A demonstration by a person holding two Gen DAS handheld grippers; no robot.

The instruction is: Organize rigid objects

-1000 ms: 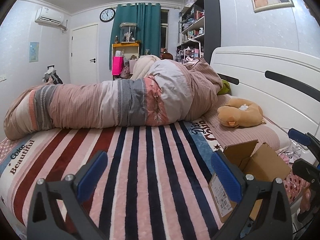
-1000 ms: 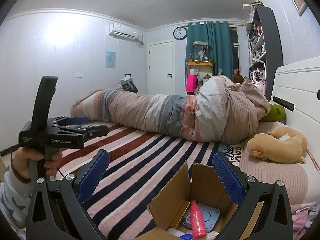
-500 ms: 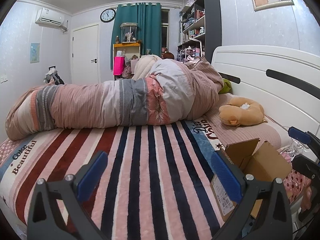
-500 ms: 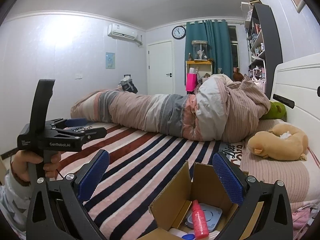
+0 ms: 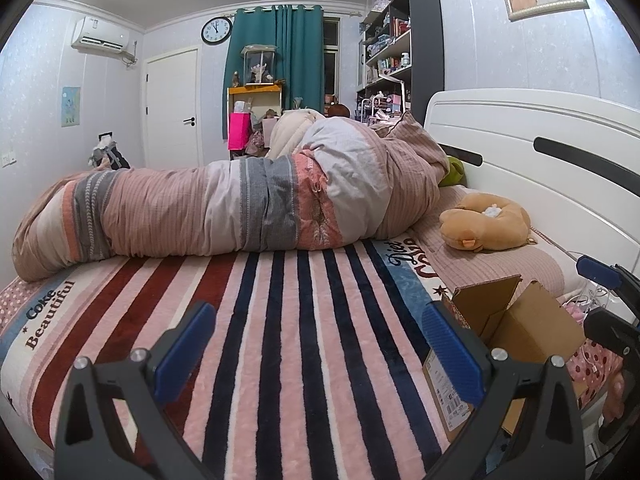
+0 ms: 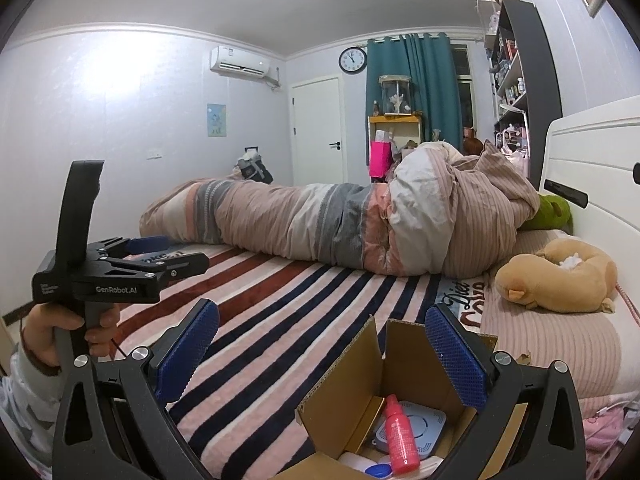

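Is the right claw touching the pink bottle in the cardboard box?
Apart. The right wrist view shows the right claw open, its blue pads spread wide above the cardboard box, while the pink bottle lies lower, inside the box, clear of both.

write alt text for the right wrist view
The open right gripper hovers over an open cardboard box on a striped bed, with a red bottle inside. The left gripper is held at left.
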